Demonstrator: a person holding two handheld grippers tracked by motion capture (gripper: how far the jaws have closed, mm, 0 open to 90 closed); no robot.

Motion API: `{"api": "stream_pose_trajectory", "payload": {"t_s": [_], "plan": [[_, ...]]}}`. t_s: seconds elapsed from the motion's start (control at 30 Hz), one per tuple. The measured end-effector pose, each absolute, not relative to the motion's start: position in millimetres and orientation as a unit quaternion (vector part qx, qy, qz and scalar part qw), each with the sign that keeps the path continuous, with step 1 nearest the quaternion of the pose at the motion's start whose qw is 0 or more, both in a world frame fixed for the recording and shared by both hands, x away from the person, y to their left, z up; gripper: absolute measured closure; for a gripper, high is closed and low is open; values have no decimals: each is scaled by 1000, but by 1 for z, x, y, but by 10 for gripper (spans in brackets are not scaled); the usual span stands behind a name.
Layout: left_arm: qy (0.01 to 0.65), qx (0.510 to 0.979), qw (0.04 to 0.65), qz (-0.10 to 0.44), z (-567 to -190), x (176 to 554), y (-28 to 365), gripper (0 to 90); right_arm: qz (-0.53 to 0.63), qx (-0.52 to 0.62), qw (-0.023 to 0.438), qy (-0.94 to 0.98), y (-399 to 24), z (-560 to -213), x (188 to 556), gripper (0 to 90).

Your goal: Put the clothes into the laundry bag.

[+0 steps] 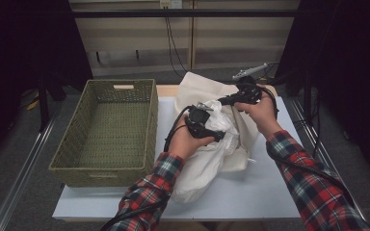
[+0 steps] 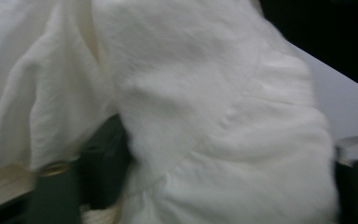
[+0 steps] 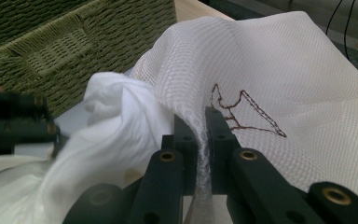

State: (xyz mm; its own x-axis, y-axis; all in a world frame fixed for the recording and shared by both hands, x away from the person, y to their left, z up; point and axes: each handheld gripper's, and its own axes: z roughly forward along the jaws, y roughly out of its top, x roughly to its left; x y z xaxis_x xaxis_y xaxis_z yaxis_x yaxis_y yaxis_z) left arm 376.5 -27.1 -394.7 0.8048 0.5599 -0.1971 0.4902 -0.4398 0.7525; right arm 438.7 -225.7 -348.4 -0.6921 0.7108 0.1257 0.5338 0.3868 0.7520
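White tabletop [image 1: 250,192], grey carpeted floor [image 1: 24,192]

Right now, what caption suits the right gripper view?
Right claw pinches white mesh bag beside green basket.

We see red, navy and white plaid flannel sleeves [image 1: 313,180] right of the basket [image 1: 107,130]. Each black hand-held gripper [image 1: 203,126] trails a black cable; brass-ringed screw holes dot the right hand-held gripper [image 3: 201,135].
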Motion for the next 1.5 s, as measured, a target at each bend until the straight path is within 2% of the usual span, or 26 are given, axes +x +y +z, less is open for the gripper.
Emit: {"api": "stream_pose_trajectory", "payload": {"t_s": [0.1, 0.23, 0.47, 0.57, 0.67, 0.87, 1.07, 1.17, 1.27, 1.5], "plan": [[297, 855, 424, 31, -399, 374, -32, 502, 405, 378, 109, 825, -227, -347, 438, 864], [284, 863, 417, 16, -409, 369, -42, 646, 408, 381, 110, 823, -229, -346, 438, 865], [280, 871, 404, 9, -418, 369, -52, 701, 407, 379, 112, 824, -231, -345, 437, 866], [284, 875, 392, 34, -416, 371, -51, 718, 415, 377, 112, 821, -233, -344, 436, 866], [301, 868, 395, 29, -415, 376, -48, 734, 420, 373, 110, 820, -233, -341, 435, 867], [324, 855, 401, 60, -410, 382, -45, 754, 421, 365, 105, 823, -232, -339, 433, 869], [350, 833, 420, 81, -406, 390, -40, 754, 424, 361, 105, 824, -228, -339, 433, 870], [346, 840, 416, 38, -413, 391, -43, 731, 423, 362, 107, 823, -228, -338, 434, 870], [339, 842, 418, 40, -415, 390, -46, 707, 426, 364, 107, 822, -229, -336, 435, 869], [360, 832, 420, 30, -405, 386, -37, 368, 419, 368, 107, 823, -230, -341, 436, 869]]}}
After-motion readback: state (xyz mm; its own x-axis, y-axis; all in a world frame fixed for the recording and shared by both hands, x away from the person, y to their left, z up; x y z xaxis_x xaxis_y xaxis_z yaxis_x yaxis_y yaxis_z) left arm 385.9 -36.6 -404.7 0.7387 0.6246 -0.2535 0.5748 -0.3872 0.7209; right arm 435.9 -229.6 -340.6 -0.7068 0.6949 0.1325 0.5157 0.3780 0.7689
